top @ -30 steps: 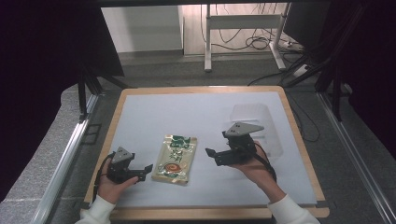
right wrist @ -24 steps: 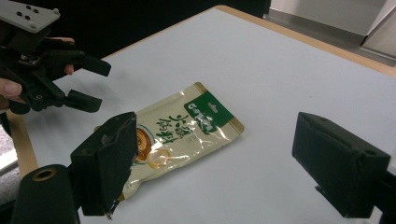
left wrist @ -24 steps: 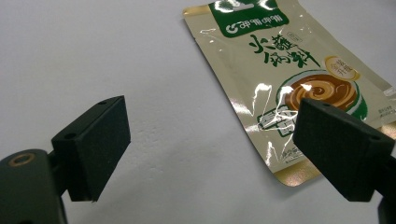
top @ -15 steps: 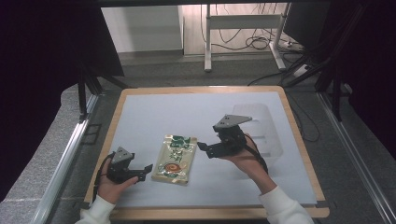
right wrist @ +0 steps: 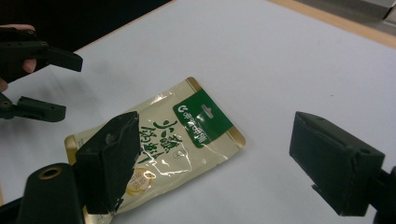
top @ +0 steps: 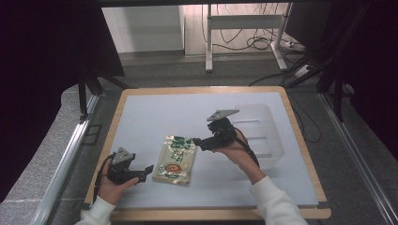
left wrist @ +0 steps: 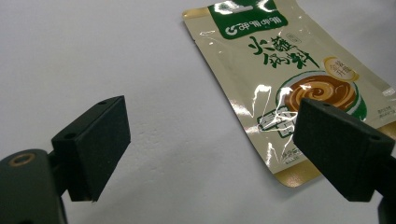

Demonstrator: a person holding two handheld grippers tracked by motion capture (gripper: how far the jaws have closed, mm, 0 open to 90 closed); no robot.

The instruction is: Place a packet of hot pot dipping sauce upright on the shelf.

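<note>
A flat beige sauce pouch (top: pixel 176 159) with a green top band and a brown swirl picture lies on the white table mat, also visible as the pouch (left wrist: pixel 285 79) and the pouch (right wrist: pixel 159 149). My left gripper (top: pixel 144 171) rests low at the pouch's left, open, nothing between its jaws; the left gripper (left wrist: pixel 210 149) has its right jaw over the pouch's lower corner. My right gripper (top: pixel 197 141) hovers at the pouch's upper right edge, open and empty; the right gripper (right wrist: pixel 210 163) looks down on the pouch's green top.
A clear plastic bin (top: pixel 260 131) lies on the mat behind the right hand. The wooden table rim (top: pixel 300 136) frames the white mat (top: pixel 155 112). Black posts and cables stand beyond the far edge.
The right gripper has moved left from beside the clear bin to the pouch's upper right edge. The left gripper and the pouch have stayed put.
</note>
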